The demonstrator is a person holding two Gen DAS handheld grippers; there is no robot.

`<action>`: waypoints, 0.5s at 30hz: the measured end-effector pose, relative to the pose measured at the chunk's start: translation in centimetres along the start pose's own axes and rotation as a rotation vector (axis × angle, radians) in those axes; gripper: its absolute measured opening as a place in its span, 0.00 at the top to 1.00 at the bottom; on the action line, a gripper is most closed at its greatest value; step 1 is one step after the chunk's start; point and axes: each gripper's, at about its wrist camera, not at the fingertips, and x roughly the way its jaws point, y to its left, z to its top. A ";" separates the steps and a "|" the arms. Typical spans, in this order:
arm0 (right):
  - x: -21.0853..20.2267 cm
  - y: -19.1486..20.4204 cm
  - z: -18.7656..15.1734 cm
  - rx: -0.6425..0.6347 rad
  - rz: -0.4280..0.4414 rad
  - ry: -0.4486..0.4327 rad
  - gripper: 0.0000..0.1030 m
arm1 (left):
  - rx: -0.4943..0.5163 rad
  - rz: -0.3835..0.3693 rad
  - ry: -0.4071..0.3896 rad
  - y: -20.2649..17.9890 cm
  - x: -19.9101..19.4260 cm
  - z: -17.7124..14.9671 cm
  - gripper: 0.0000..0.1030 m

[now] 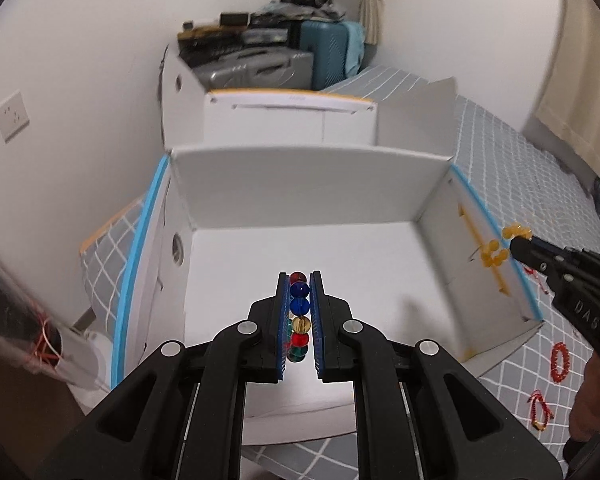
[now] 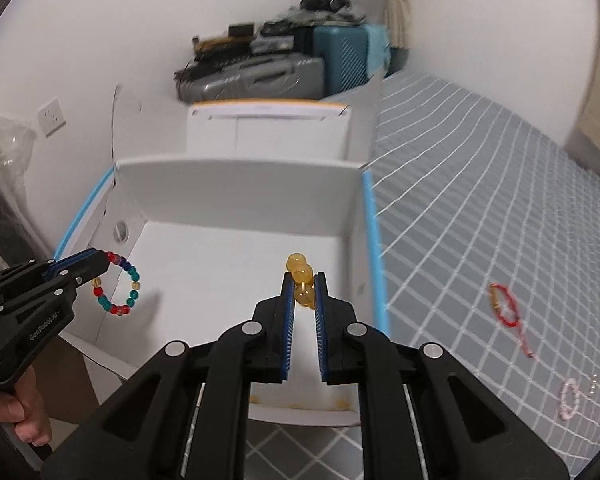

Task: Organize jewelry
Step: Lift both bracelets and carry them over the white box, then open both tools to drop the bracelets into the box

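Low in frame, the left tongs (image 1: 299, 312) pinch a multicoloured bead bracelet (image 1: 299, 312) and the right tongs (image 2: 303, 294) pinch an amber bead bracelet (image 2: 300, 276) above the empty white box (image 1: 300, 240), while red bracelets (image 2: 504, 304) wait on the bed (image 2: 480, 200) at right.

The open box (image 1: 300, 248) is white inside, with a sky-blue strip along each side rim. Over its floor, the left gripper (image 1: 299, 280) is black with blue pads (image 1: 281, 320) and grips a multicoloured bead bracelet (image 1: 299, 312): dark red, deep blue, pale amber, bright red and teal beads. The right gripper (image 2: 304, 276), the same black and blue, holds a translucent amber-yellow bead bracelet (image 2: 300, 276). Behind the box stands a second white box (image 1: 288, 116) edged in orange-yellow. The bed cover (image 2: 480, 208) right of the box is grey with a thin white grid. On it lie a red cord bracelet (image 2: 504, 304) and a pale pink bead bracelet (image 2: 570, 398). A teal ribbed suitcase (image 1: 328, 52) stands behind the boxes.
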 end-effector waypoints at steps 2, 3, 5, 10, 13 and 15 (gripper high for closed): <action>1.4 0.7 -0.3 -0.007 -0.002 0.023 0.91 | -0.006 0.002 0.008 0.3 0.7 -0.2 0.91; 2.2 1.0 -0.5 -0.006 -0.006 0.041 0.91 | -0.008 0.000 0.014 0.4 1.1 -0.4 0.91; 3.4 1.3 -0.8 -0.001 -0.005 0.069 0.91 | -0.009 0.003 0.024 0.4 1.6 -0.5 0.91; 4.7 1.8 -1.3 0.003 -0.005 0.088 0.91 | -0.011 0.003 0.036 0.5 2.2 -0.8 0.91; 5.1 1.7 -1.6 0.012 0.001 0.102 0.91 | -0.001 0.009 0.036 0.3 2.5 -0.8 0.90; 5.2 1.6 -1.6 0.016 0.007 0.103 0.89 | -0.003 -0.002 0.044 0.2 2.7 -0.8 0.90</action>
